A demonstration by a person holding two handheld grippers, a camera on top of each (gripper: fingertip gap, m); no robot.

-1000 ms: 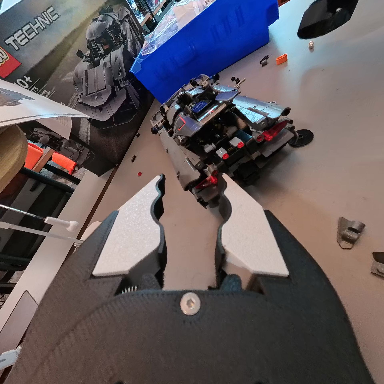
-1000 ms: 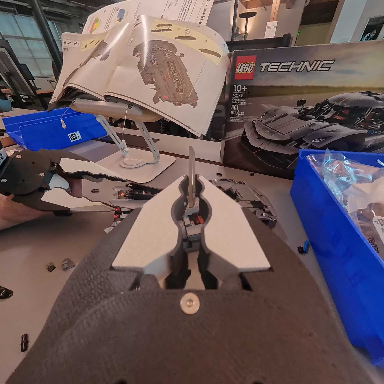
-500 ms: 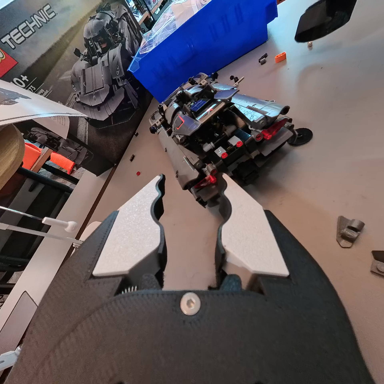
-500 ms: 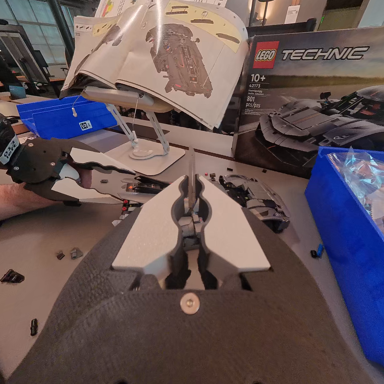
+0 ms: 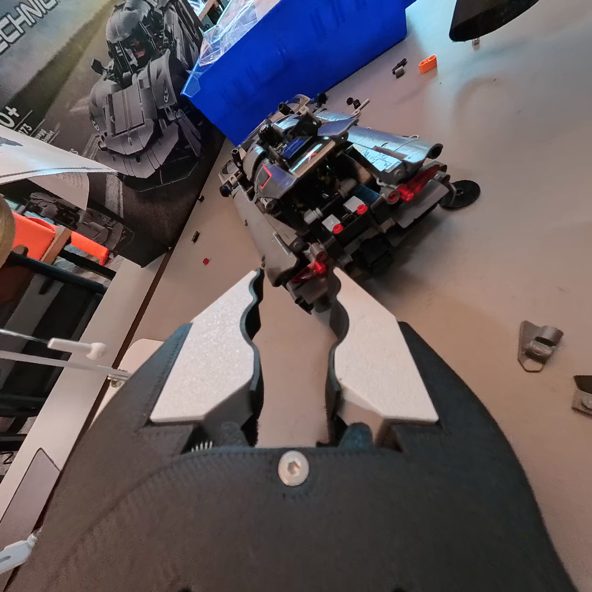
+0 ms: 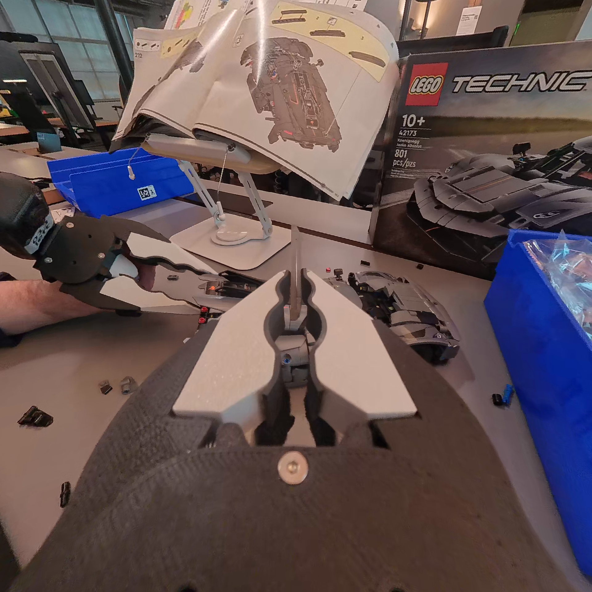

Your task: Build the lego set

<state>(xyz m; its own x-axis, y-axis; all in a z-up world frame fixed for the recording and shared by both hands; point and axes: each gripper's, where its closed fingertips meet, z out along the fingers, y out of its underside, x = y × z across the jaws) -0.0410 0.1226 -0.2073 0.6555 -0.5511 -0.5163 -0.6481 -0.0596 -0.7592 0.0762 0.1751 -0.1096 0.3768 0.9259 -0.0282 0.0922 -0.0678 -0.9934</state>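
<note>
Your left claw is open, its tips straddling the rear corner of the half-built grey car on the worktop, seemingly to steady it. Your right claw is closed on a small grey sub-assembly, its thin blade upright above the car, likely ready to fit. The instruction booklet sits propped on a stand behind, facing you for reference.

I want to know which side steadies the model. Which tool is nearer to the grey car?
Left. The left tool is open with its tips around the grey car at its rear corner. The right tool hovers short of it, shut on a grey part.
</note>
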